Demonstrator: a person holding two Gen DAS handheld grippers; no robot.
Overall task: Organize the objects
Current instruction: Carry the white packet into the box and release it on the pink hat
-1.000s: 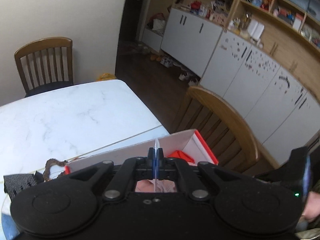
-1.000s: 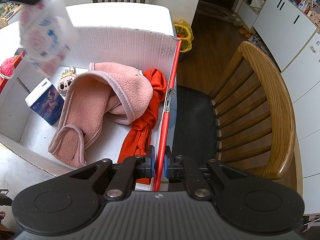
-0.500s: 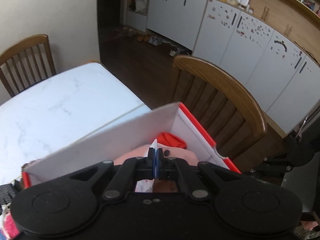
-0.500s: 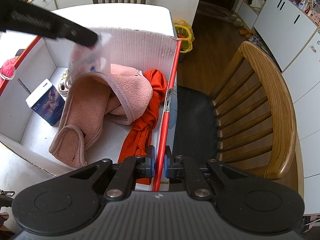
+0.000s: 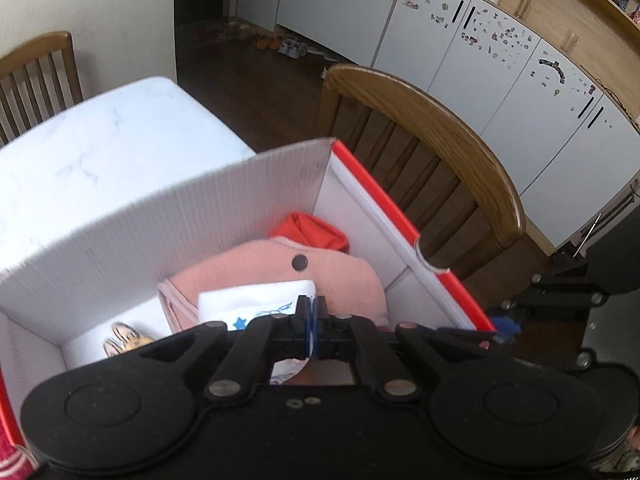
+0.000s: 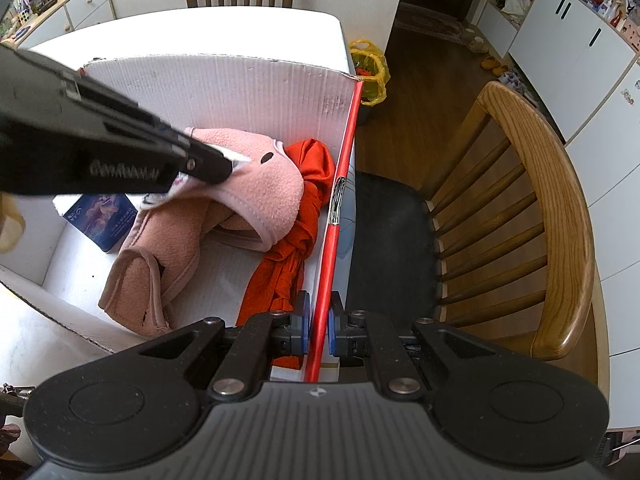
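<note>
Pinching a white printed packet (image 5: 256,306) in my left hand-held gripper (image 5: 311,312), jaws pressed together on its edge. Packet hangs just below the fingertips, inside the white cardboard box (image 5: 168,220), touching the top of the pink fleece garment (image 6: 256,184). From the right wrist view the left hand-held gripper (image 6: 224,164) reaches in over the box from the left, tip right at the fleece. Orange cloth (image 6: 292,248) lies beside the fleece against the red-edged wall. Blue carton (image 6: 102,216) sits on the box floor to the far left. Right hand-held gripper (image 6: 319,322) is clamped on the red rim of the box (image 6: 332,240), one pad on each side. Box sits on the white marble worktop (image 5: 100,140). Wooden chair (image 6: 540,220) stands just beside it.
</note>
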